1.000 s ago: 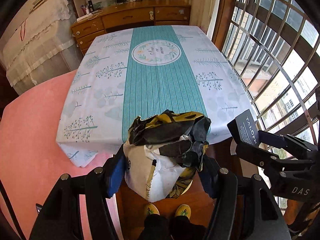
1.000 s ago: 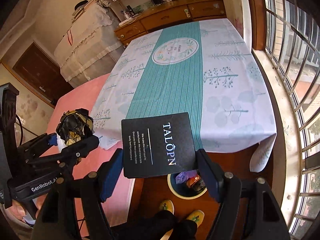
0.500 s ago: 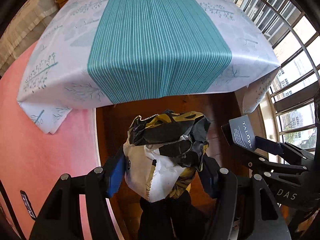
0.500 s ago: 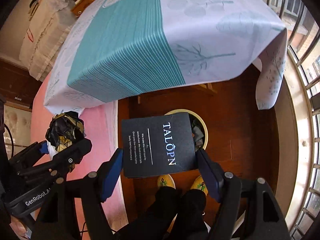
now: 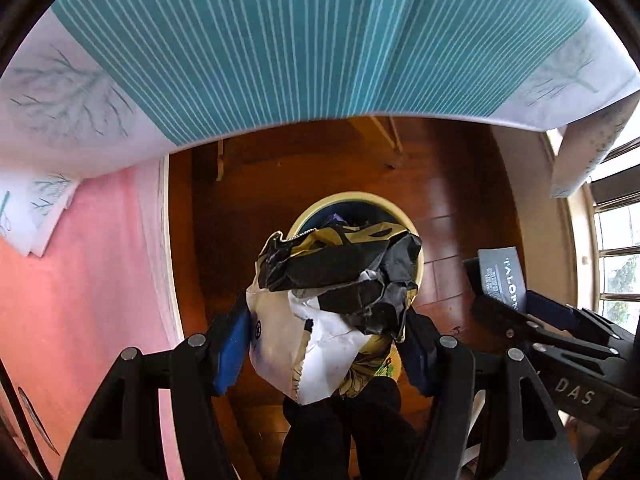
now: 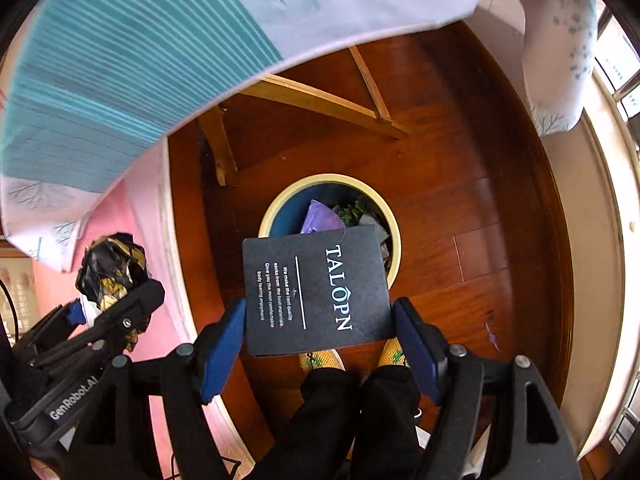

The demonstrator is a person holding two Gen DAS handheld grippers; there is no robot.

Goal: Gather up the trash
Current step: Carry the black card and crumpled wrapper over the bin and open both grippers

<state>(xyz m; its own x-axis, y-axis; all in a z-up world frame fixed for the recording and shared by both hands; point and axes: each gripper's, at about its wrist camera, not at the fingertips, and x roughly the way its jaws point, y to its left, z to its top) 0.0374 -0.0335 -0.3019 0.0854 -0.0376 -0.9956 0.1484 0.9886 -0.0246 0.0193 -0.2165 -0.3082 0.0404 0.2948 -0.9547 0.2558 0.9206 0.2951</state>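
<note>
The crumpled wrapper (image 5: 336, 304) sits clamped between the left gripper (image 5: 326, 344) pads, directly over the bin (image 6: 394, 216) mouth. The dark card (image 6: 316, 288) is pinched edge to edge in the right gripper (image 6: 320, 338), overlapping the bin's six o'clock rim. Judgement: release the wrapper first; shift the card toward twelve o'clock before letting go, or it may catch the rim.

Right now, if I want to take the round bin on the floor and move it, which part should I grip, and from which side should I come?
Probably the cream rim of the bin, from straight above, one finger inside the wall and one outside. The bin stands upright with its mouth open upward. The right side of the rim looks free; the black TALOPN card in the right gripper covers the near side.
</note>
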